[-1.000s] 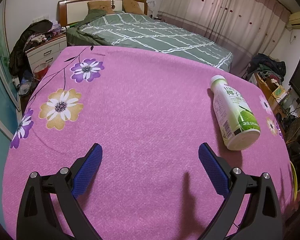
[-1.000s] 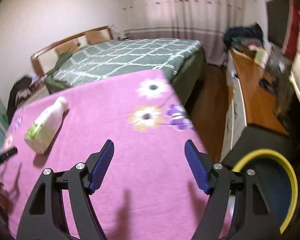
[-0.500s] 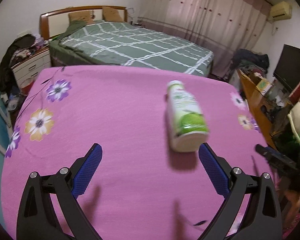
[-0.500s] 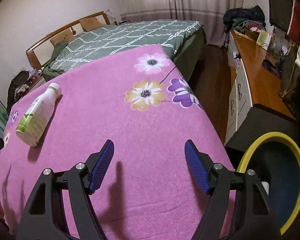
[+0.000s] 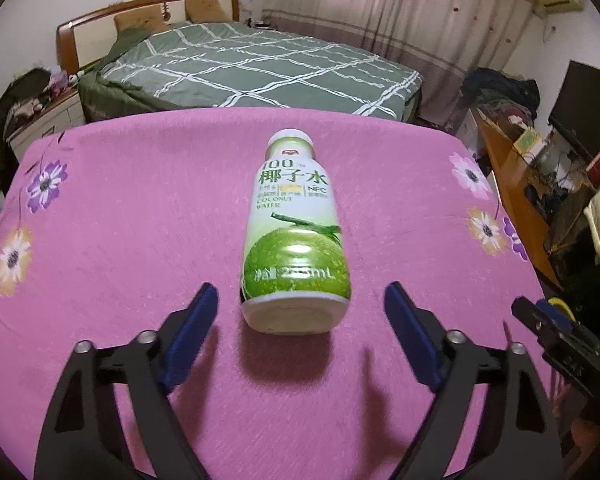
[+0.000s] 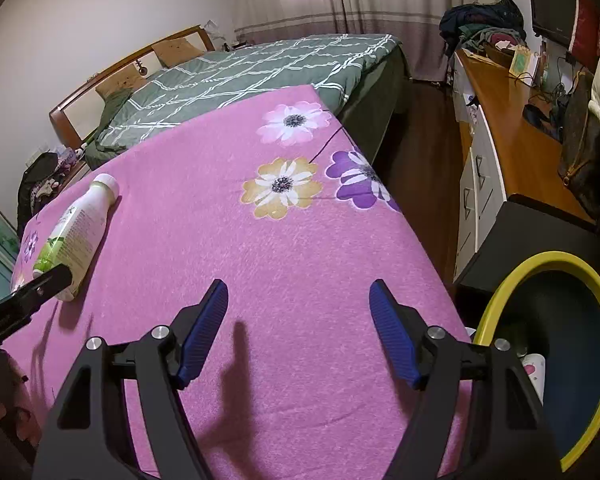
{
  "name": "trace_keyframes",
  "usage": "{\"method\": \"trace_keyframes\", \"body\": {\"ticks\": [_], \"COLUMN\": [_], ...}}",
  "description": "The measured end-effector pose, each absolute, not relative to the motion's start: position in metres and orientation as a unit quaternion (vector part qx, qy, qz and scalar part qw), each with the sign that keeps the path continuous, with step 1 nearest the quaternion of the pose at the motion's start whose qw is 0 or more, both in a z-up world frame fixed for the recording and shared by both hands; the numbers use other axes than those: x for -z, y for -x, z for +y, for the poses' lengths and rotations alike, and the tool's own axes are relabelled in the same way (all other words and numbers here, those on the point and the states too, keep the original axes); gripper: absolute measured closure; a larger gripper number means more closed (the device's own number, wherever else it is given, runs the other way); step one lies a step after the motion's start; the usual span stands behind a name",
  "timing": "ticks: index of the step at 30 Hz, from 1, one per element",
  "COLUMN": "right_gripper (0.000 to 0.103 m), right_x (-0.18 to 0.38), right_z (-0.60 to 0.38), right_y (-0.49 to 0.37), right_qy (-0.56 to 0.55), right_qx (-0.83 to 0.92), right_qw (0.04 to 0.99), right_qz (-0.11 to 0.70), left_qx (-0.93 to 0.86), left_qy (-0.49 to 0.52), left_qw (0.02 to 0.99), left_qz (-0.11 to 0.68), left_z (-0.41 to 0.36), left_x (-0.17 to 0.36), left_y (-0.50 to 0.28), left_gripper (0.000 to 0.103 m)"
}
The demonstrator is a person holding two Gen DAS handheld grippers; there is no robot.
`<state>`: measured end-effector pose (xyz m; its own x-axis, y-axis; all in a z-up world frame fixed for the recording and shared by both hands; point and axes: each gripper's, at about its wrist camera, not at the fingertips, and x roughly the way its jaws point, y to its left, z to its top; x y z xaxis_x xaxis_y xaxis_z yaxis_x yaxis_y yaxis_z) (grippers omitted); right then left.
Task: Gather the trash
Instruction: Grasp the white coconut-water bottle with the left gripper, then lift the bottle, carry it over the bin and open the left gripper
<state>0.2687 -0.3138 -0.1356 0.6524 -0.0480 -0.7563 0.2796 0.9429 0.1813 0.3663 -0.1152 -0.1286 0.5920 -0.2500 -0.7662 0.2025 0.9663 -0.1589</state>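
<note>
Two grippers in view, neither holding anything. Left gripper (image 5: 298, 326): jaws spread wider than the bottle and closing at this moment; its blue pads (image 5: 190, 338) flank the base end but do not yet press on it. Gap visible on both sides, wider on the right pad's side.

Coconut water bottle (image 5: 294, 236): lies on its side on the pink flowered cloth (image 5: 120, 220), base toward the left gripper, white cap pointing away toward the bed (image 5: 252, 68). Roughly centred between the cloth's side edges in the left wrist view.

Right gripper (image 6: 298, 330): jaws apart, nothing between them, only bare cloth below. It sits well apart from the bottle, near the cloth's right edge. Beside that edge, lower down, stands a bin with a yellow rim (image 6: 500, 300); some items already lie inside, too small to name. Judged to be the trash destination.

Step in hand (judgement): closing on the bottle's base end for pickup.

Risks:
- Bottle is round and lying down; if one pad meets it first, it may roll sideways out of the jaws. The off-centre gap makes this plausible.
- Pads sit only at the base end, so a grip there could let the cap end droop or swing on lifting.
- Smooth label could slip under a light grip.
- Pads may snag the cloth.
</note>
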Motion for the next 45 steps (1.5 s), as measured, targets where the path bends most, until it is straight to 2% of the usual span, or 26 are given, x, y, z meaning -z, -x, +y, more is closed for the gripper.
{"method": "trace_keyframes", "body": {"ticks": [4,6,8,19,28,39,45], "right_gripper": [0.033,0.033,0.033,0.033,0.032,0.032,0.032], "right_x": [0.135,0.135,0.135,0.135,0.135,0.135,0.135], "right_z": [-0.313,-0.313,-0.313,-0.313,-0.313,-0.313,-0.310], "right_y": [-0.269,-0.269,-0.269,-0.269,-0.269,-0.269,-0.268], "right_qy": [-0.139,-0.139,-0.140,-0.139,-0.139,-0.140,-0.135], "right_qx": [0.091,0.091,0.091,0.091,0.090,0.091,0.090], "right_qw": [0.898,0.898,0.898,0.898,0.898,0.898,0.899], "right_qz": [0.407,0.408,0.407,0.407,0.407,0.407,0.406], "left_qx": [0.128,0.135,0.138,0.135,0.138,0.155,0.169], "left_qy": [0.029,0.031,0.027,0.027,0.028,0.014,0.005], "left_qw": [0.896,0.895,0.896,0.920,0.948,0.952,0.947], "left_qz": [0.424,0.423,0.420,0.366,0.286,0.262,0.273], "left_z": [-0.113,-0.115,-0.115,-0.096,-0.076,-0.084,-0.097], "left_x": [0.134,0.137,0.138,0.107,0.057,0.034,0.037], "left_y": [-0.374,-0.377,-0.379,-0.367,-0.343,-0.321,-0.318], "left_gripper": [0.033,0.044,0.049,0.050,0.051,0.051,0.051]}}
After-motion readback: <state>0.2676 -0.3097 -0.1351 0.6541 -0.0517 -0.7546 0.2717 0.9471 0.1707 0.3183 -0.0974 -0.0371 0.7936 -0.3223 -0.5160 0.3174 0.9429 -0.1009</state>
